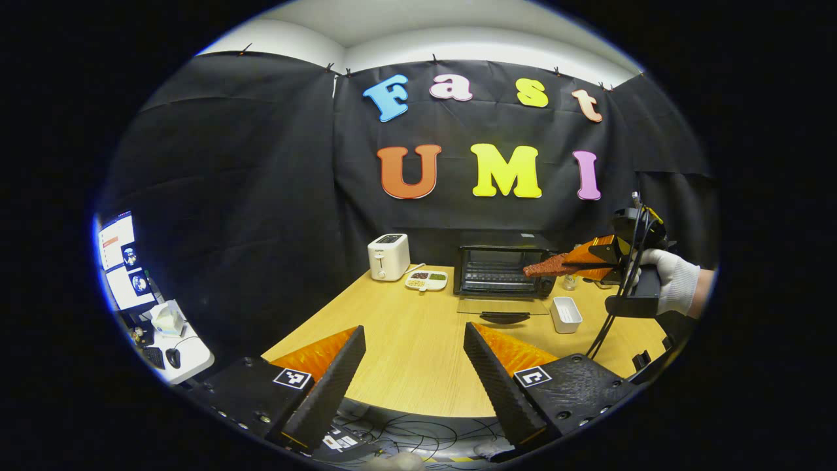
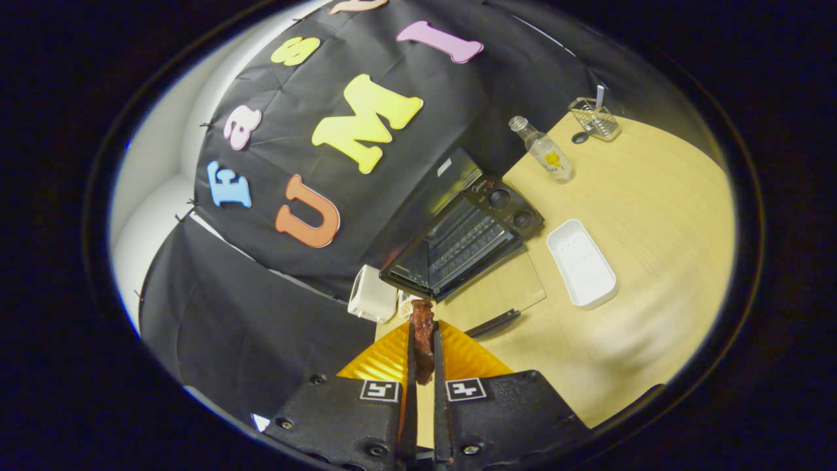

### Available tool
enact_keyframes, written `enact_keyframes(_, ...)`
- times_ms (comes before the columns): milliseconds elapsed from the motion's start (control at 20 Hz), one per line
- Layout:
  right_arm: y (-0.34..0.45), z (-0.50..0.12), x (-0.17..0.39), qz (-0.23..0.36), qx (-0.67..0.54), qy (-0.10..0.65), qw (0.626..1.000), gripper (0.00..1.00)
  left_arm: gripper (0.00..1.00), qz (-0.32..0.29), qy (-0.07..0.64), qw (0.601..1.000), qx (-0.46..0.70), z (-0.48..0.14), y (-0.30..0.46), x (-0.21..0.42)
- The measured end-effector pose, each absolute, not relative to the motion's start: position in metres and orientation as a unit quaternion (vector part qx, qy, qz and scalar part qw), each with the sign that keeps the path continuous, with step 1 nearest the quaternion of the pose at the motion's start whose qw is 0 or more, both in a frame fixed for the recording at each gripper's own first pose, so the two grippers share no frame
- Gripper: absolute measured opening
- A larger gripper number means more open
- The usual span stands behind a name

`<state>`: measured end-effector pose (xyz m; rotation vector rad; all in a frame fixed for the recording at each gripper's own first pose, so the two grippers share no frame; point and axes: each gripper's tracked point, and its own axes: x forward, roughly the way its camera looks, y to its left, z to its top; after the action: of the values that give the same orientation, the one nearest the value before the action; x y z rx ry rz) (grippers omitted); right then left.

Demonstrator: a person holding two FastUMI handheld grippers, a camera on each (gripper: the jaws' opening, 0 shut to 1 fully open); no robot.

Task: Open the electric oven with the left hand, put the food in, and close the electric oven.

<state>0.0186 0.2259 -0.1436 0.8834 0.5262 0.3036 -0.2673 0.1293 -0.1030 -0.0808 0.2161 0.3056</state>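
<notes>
A black electric oven (image 1: 500,269) stands at the back of the wooden table with its glass door (image 1: 502,306) folded down flat; the wire rack inside shows. In the right gripper view the oven (image 2: 467,235) lies ahead, door (image 2: 500,288) open. My right gripper (image 2: 423,343) is shut on a flat reddish-brown piece of food (image 2: 423,330). In the left gripper view that gripper (image 1: 575,263), held by a gloved hand (image 1: 673,281), holds the food (image 1: 549,266) in the air in front of the oven's right side. My left gripper (image 1: 415,366) stands open over the table's near edge, holding nothing.
A white tray (image 1: 566,314) (image 2: 580,263) lies right of the oven door. A white toaster (image 1: 388,256) and a small divided dish (image 1: 426,280) stand left of the oven. A clear bottle (image 2: 543,149) and a wire basket (image 2: 594,119) sit beyond. A desk with monitors (image 1: 121,261) is at far left.
</notes>
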Motion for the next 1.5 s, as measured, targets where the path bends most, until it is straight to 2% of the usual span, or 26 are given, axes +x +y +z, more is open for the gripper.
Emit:
enact_keyframes(250, 0.262, -0.172, 0.062, 0.113, 0.439, 0.243, 0.858, 0.13, 0.97, 0.18, 0.115, 0.975, -0.059, -0.111, 0.159, -0.272)
enact_keyframes(750, 0.288, -0.221, 0.231, 0.041, 0.46, 0.188, 0.867, 0.13, 0.96, 0.189, 0.14, 0.971, -0.052, -0.115, 0.188, -0.21)
enact_keyframes(1100, 0.292, -0.243, 0.31, 0.005, 0.402, 0.145, 0.904, 0.13, 0.97, 0.193, 0.17, 0.964, -0.062, -0.13, 0.204, -0.17)
enact_keyframes(1150, 0.296, -0.249, 0.314, 0.006, 0.39, 0.149, 0.909, 0.1, 0.97, 0.197, 0.174, 0.963, -0.064, -0.133, 0.208, -0.169)
enact_keyframes(1200, 0.298, -0.246, 0.319, 0.009, 0.387, 0.14, 0.911, 0.14, 0.97, 0.201, 0.179, 0.961, -0.065, -0.135, 0.21, -0.167)
enact_keyframes(1350, 0.299, -0.25, 0.327, 0.005, 0.332, 0.134, 0.934, 0.18, 0.97, 0.207, 0.187, 0.958, -0.065, -0.138, 0.214, -0.164)
enact_keyframes(1500, 0.299, -0.257, 0.323, -0.002, 0.271, 0.147, 0.951, 0.33, 0.97, 0.209, 0.183, 0.958, -0.068, -0.135, 0.212, -0.164)
